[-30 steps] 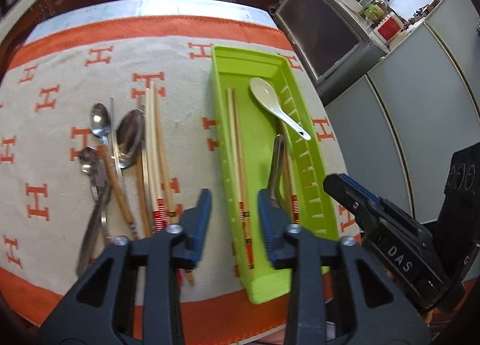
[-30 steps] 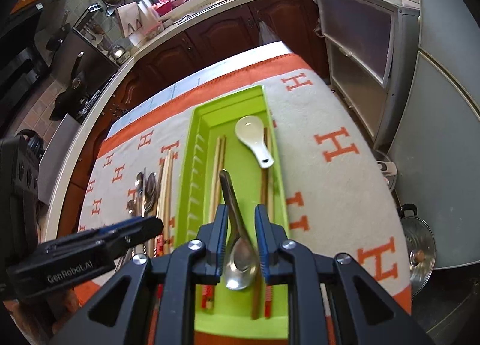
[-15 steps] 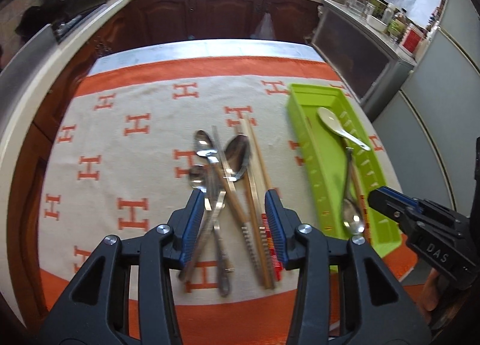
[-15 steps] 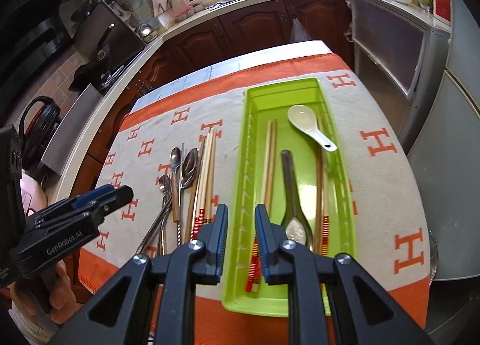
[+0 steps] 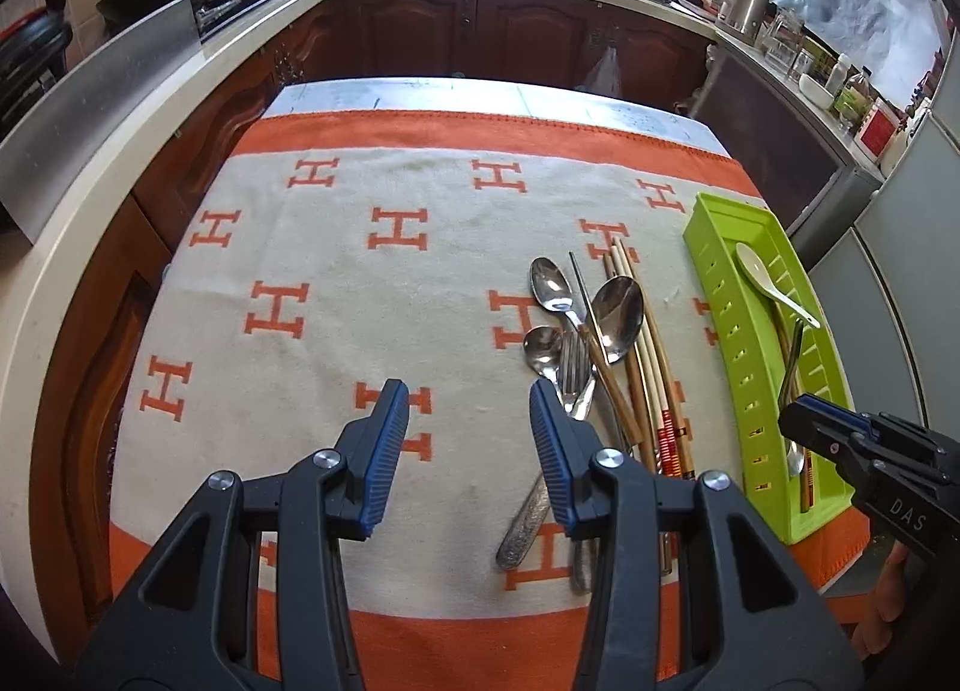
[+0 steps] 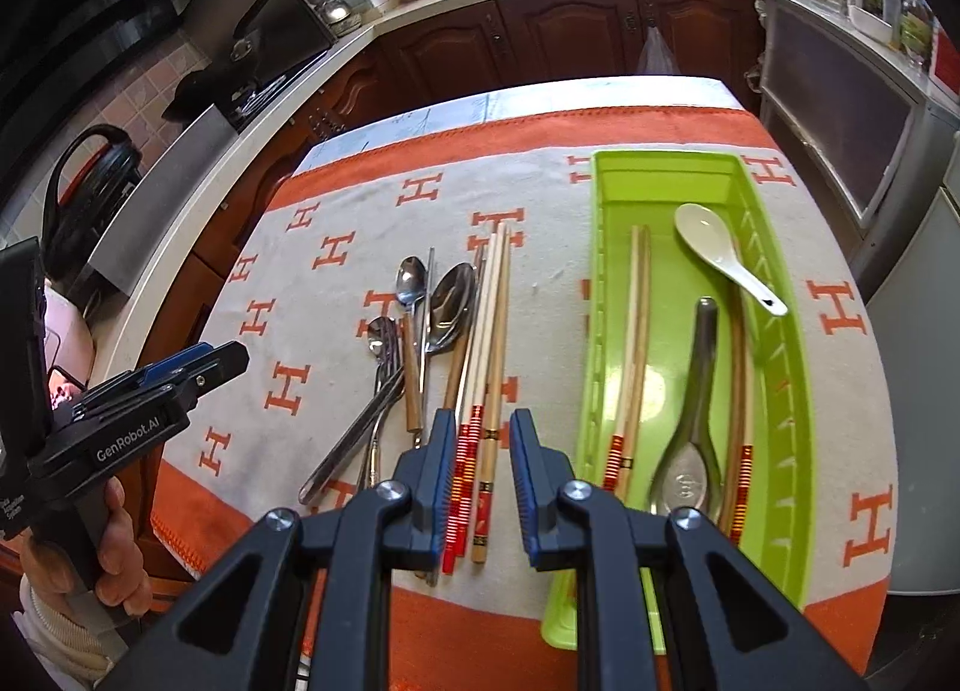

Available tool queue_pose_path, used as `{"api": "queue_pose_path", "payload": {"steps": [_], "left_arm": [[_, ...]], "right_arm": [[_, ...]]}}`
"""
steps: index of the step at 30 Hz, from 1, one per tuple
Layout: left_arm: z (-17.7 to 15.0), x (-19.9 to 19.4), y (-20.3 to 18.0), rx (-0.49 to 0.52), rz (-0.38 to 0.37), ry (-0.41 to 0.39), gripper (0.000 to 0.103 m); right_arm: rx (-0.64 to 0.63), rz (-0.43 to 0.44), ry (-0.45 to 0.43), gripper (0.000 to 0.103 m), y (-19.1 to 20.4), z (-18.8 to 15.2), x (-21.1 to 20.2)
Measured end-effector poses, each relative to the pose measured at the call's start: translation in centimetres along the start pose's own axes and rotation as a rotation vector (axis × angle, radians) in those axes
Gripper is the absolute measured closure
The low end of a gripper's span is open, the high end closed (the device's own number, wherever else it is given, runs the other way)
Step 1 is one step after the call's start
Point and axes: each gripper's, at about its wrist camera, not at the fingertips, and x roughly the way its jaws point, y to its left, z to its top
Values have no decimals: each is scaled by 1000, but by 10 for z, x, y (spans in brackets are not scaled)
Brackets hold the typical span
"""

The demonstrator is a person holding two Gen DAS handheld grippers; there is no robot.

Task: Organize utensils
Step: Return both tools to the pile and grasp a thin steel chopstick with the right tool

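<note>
Tablecloth (image 5: 360, 283) replaces utensils under left hand-held gripper (image 5: 468, 433).

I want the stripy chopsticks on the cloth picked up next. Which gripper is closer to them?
Right. The right gripper hangs open right over the striped chopsticks; the left gripper hovers open beside the pile, off to their left.

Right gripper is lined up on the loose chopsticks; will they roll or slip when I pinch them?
The loose chopsticks look thin, stiff and smooth, so they may well roll or slide apart. They touch the spoon pile, so neighbours could shift. The right gripper is open over their banded ends.
</note>
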Motion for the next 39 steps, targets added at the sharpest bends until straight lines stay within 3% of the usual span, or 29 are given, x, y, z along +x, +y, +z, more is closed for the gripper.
{"api": "queue_pose_path", "payload": {"steps": [3,7,12,18,28,29,32,39], "left_arm": [[-3,5,4,9,-24,11,64],[-7,17,0,49,-115,57,64],[-16,49,-12,74,-201,159,63],[-31,81,-33,151,-167,235,63],[-15,97,-31,111,-188,234,64],[-14,97,-29,114,-189,232,67],[-11,100,-29,114,-220,236,89],[-15,96,-20,60,-223,258,92]], "right_arm": [[-14,12,23,85,7,1,9],[-21,45,65,85,16,8,27],[-26,59,97,85,25,11,46],[-32,58,118,85,26,6,54],[-17,64,128,85,21,5,60],[-20,64,130,85,21,6,61],[-34,69,132,85,24,10,64],[-94,41,145,85,35,30,88]]}}
